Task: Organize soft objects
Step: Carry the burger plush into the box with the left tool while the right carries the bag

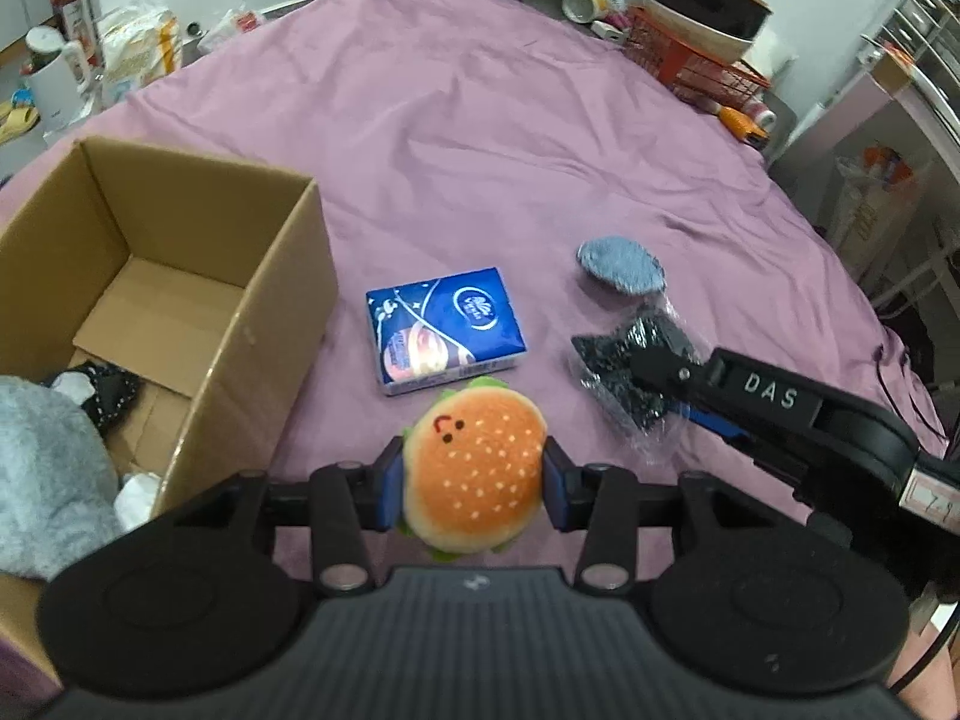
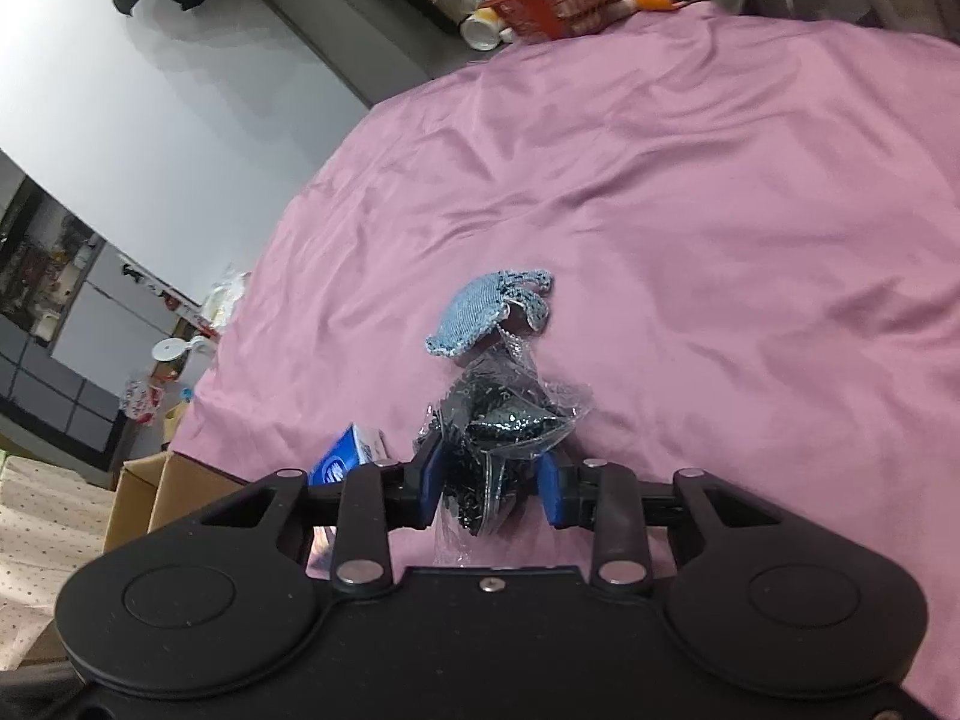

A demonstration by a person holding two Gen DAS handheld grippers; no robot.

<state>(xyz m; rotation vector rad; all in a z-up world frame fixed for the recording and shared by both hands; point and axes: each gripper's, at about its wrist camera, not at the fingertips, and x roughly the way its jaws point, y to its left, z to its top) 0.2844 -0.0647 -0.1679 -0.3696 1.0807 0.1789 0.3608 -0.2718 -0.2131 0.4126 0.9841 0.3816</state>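
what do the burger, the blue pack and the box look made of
Burger: plush fabric, matte and fuzzy, with stitched face and seeds; it bulges between the left claw pads. Blue pack: probably thin glossy plastic wrap, going by the sheen and printed design. Box: plain brown corrugated cardboard, matte, with folded flaps.

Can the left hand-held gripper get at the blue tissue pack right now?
Probably not yet: the left hand-held gripper is shut on the burger plush. The tissue pack lies just ahead on the purple cloth, nothing between.
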